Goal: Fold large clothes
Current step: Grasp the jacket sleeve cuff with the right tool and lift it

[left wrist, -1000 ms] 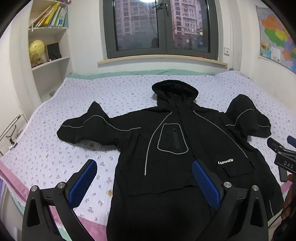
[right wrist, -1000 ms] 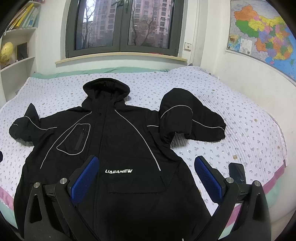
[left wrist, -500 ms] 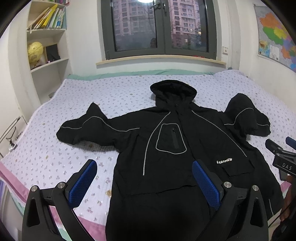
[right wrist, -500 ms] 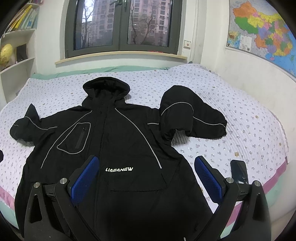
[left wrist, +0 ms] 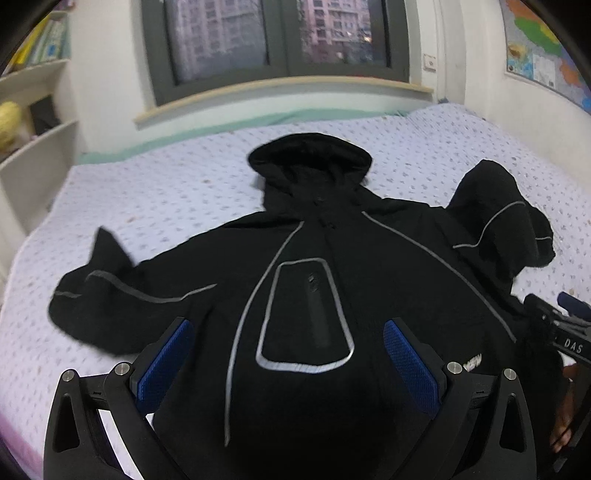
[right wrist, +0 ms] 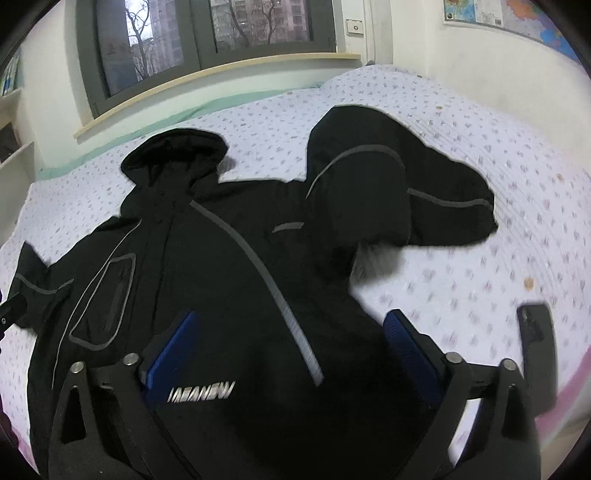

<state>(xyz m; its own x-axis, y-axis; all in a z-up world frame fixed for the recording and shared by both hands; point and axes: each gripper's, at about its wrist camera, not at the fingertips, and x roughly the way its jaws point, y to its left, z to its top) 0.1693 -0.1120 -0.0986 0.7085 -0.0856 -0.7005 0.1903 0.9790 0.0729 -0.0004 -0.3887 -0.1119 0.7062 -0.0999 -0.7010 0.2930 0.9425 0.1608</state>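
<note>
We have the black hooded jacket with grey piping (left wrist: 306, 295) flat on the lilac-print bed (left wrist: 155, 206), hood at 12 o'clock. Left tool (left wrist: 288, 354) & right tool (right wrist: 291, 354) both gape wide, empty. Bunched sleeve (right wrist: 388, 192) at 1 o'clock of right tool (nearer arm, we reckon).

White walls, dark-framed window (left wrist: 273, 33), floral-sheeted bed (left wrist: 166, 192), seemingly shelves (left wrist: 33, 122)

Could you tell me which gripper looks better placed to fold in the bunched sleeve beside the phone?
Right gripper: open, with the bunched sleeve just ahead; the left gripper faces the chest pocket.
</note>
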